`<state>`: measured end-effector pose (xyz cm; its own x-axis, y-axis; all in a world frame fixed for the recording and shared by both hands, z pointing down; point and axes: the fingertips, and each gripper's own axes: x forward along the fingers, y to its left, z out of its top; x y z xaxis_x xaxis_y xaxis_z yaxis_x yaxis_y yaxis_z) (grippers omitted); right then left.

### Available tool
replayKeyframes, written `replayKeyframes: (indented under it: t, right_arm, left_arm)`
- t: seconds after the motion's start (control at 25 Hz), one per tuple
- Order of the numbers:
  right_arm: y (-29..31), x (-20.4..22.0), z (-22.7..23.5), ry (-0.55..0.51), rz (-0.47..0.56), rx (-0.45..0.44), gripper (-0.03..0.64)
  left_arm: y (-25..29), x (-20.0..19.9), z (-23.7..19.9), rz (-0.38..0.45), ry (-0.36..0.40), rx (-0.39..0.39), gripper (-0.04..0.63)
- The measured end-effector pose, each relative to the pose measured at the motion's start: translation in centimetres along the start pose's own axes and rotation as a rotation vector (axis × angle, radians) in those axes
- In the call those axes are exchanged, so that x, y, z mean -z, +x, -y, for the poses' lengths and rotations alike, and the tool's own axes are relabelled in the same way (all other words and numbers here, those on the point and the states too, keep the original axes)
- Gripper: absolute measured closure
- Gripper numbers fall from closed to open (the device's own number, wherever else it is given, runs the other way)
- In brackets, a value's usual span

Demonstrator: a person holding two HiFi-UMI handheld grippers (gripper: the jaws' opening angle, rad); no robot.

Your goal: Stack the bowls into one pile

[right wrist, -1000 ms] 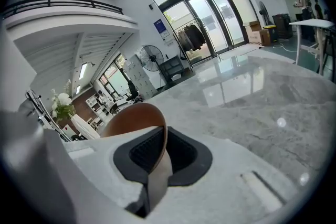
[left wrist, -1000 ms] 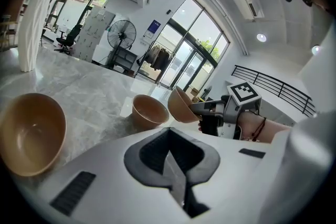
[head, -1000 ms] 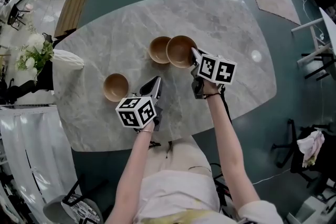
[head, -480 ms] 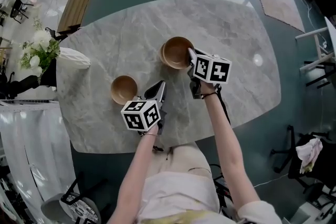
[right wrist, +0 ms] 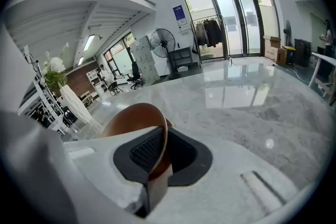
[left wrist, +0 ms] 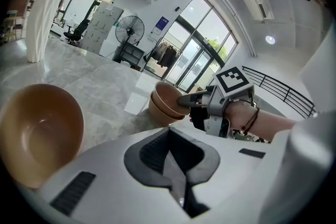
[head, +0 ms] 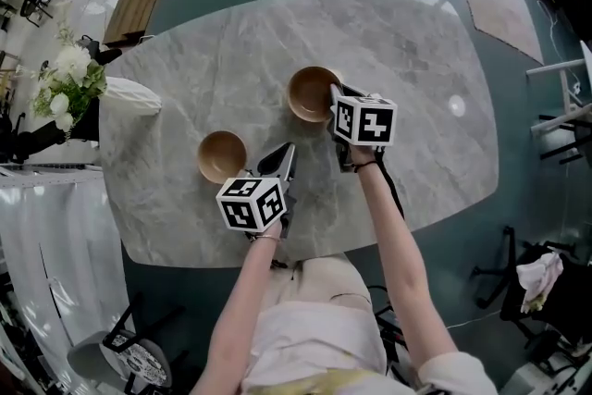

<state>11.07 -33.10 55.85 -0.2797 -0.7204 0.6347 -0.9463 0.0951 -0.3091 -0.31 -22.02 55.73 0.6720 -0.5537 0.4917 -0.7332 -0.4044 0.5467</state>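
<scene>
Head view: on the table [head: 185, 69], the right gripper [head: 335, 96] holds the top bowl [head: 311, 92] by its near rim, nested in a lower bowl near the table's middle. The lone bowl [head: 222, 156] sits nearer the left and near edges, just beside the left gripper [head: 281, 154]. Left gripper view: fingers together, nothing between them. The pair looks seated, with the top rim slightly tilted. Right gripper view: fingers clamped on the top bowl's wall, one inside and one outside. Risks: the outer finger may be caught between the two walls, so a pull-out could drag or tip the pair. Letting go while tilted could leave it seated crooked. The left gripper, while closed, would shove the lone bowl rather than grip it.
</scene>
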Motion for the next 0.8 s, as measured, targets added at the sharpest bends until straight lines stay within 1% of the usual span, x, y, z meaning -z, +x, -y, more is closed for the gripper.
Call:
replayKeyframes:
  t: [0.28, 0.44, 0.68, 0.8]
  right_arm:
    - [0.43, -0.04, -0.07, -0.062, -0.003, 0.035, 0.595]
    - [0.45, 0.01, -0.28, -0.084, -0.007, 0.030, 0.595]
    - [0.22, 0.09, -0.86, -0.126, -0.015, 0.025, 0.567]
    - [0.00, 0.19, -0.96, -0.146, -0.010, 0.029, 0.541]
  left_arm:
    - [-0.03, 0.09, -0.41, 0.001, -0.008, -0.009, 0.595]
    - [-0.14, 0.10, -0.52, 0.001, -0.007, -0.013, 0.595]
    - [-0.23, 0.07, -0.23, 0.003, -0.008, -0.007, 0.595]
    - [-0.26, 0.15, -0.01, 0.005, -0.005, -0.004, 0.595]
